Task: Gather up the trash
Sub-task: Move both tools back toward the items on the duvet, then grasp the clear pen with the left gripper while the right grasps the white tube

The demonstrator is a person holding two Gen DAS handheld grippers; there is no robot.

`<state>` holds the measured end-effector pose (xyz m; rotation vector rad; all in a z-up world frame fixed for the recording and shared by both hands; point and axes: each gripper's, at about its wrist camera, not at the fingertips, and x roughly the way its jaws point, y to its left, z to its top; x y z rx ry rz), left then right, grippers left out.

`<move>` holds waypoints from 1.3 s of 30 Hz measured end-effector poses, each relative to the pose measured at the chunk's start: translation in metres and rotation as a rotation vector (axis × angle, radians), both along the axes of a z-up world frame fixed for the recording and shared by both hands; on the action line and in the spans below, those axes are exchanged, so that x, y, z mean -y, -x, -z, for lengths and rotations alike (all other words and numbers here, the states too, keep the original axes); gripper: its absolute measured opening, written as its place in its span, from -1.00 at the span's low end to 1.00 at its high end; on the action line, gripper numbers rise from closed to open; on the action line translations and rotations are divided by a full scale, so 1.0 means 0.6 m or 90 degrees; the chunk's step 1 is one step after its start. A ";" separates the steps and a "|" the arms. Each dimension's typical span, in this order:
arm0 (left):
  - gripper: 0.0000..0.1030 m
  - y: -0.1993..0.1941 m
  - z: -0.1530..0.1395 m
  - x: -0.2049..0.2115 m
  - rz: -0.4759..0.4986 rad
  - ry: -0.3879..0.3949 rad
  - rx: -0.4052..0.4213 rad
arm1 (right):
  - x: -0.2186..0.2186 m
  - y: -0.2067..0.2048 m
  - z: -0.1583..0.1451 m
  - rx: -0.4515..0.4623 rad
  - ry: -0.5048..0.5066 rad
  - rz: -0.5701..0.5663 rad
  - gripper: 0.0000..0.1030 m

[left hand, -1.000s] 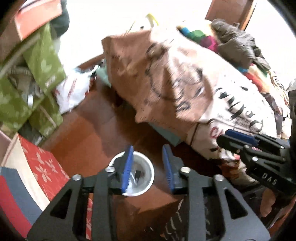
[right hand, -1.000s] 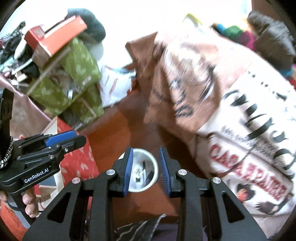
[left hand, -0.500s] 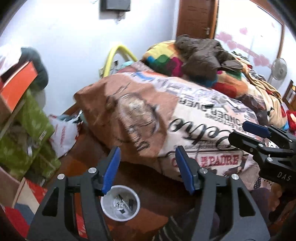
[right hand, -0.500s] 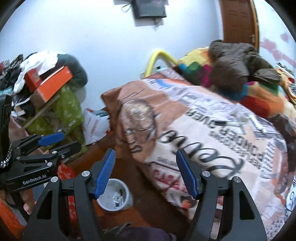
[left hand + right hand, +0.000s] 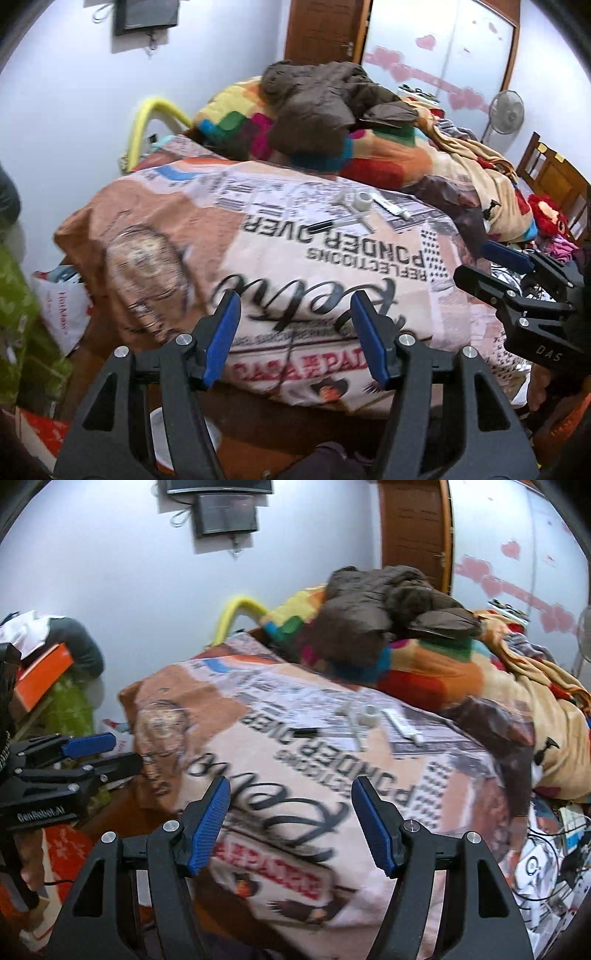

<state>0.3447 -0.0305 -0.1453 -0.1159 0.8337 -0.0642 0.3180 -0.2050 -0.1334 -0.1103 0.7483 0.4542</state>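
Small trash lies on the printed bedspread [image 5: 332, 258]: a white tape roll [image 5: 361, 202], a black pen [image 5: 325, 225], white sticks [image 5: 360, 221] and a white tube [image 5: 391, 208]. They also show in the right wrist view: the roll [image 5: 367, 716], the pen [image 5: 304, 733], the tube [image 5: 402, 728]. My left gripper [image 5: 295, 339] is open and empty, well short of them. My right gripper [image 5: 291, 823] is open and empty too. A white trash cup [image 5: 162, 428] sits on the floor, mostly hidden behind my left gripper.
A brown jacket [image 5: 325, 107] and colourful blankets [image 5: 388, 155] pile up at the bed's far side. Green bags [image 5: 70, 705] and an orange box [image 5: 40, 675] stand at the left. A white plastic bag [image 5: 62, 314] lies on the floor. A fan [image 5: 506, 110] stands far right.
Both grippers have lifted from the white cup on the floor and tilted up toward the bed. Both have opened wide. The cup has dropped out of the right view.
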 end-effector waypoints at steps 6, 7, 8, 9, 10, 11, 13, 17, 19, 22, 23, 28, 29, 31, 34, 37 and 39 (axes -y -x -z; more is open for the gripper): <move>0.18 -0.093 0.034 0.043 0.052 0.023 -0.035 | 0.065 -0.068 0.029 -0.020 0.005 0.045 0.25; 0.18 -0.112 0.042 0.052 0.061 0.023 -0.041 | 0.073 -0.079 0.034 -0.025 0.004 0.050 0.25; 0.18 -0.126 0.050 0.059 0.068 0.023 -0.045 | 0.082 -0.091 0.040 -0.031 0.004 0.054 0.25; 0.18 -0.148 0.060 0.068 0.077 0.022 -0.053 | 0.090 -0.106 0.049 -0.038 0.005 0.060 0.25; 0.18 -0.162 0.067 0.073 0.083 0.024 -0.058 | 0.095 -0.117 0.055 -0.043 0.006 0.063 0.25; 0.18 -0.181 0.077 0.079 0.096 0.036 -0.067 | 0.102 -0.134 0.065 -0.050 0.006 0.057 0.25; 0.18 -0.217 0.098 0.086 0.111 0.056 -0.087 | 0.111 -0.159 0.082 -0.062 -0.001 0.044 0.25; 0.18 -0.281 0.142 0.094 0.113 0.039 -0.111 | 0.130 -0.224 0.129 -0.108 -0.005 0.048 0.25; 0.18 -0.312 0.162 0.096 0.117 0.018 -0.117 | 0.138 -0.258 0.151 -0.129 -0.009 0.047 0.25; 0.18 -0.343 0.180 0.098 0.125 -0.002 -0.121 | 0.145 -0.300 0.176 -0.138 0.000 0.048 0.25; 0.18 -0.352 0.184 0.100 0.129 -0.012 -0.120 | 0.146 -0.316 0.184 -0.140 0.009 0.051 0.25; 0.18 -0.394 0.211 0.119 0.151 -0.072 -0.134 | 0.144 -0.371 0.201 -0.147 0.012 0.057 0.25; 0.18 -0.399 0.213 0.121 0.155 -0.078 -0.135 | 0.142 -0.377 0.202 -0.144 0.013 0.054 0.25; 0.18 -0.410 0.219 0.131 0.171 -0.092 -0.133 | 0.131 -0.385 0.202 -0.131 0.025 0.045 0.24; 0.18 -0.421 0.225 0.145 0.185 -0.133 -0.119 | 0.106 -0.388 0.209 -0.108 0.072 0.024 0.08; 0.10 -0.430 0.228 0.147 0.189 -0.146 -0.104 | 0.084 -0.376 0.214 -0.064 0.121 0.009 -0.01; -0.13 -0.434 0.231 0.146 0.194 -0.135 -0.109 | 0.080 -0.372 0.213 -0.057 0.127 0.005 -0.09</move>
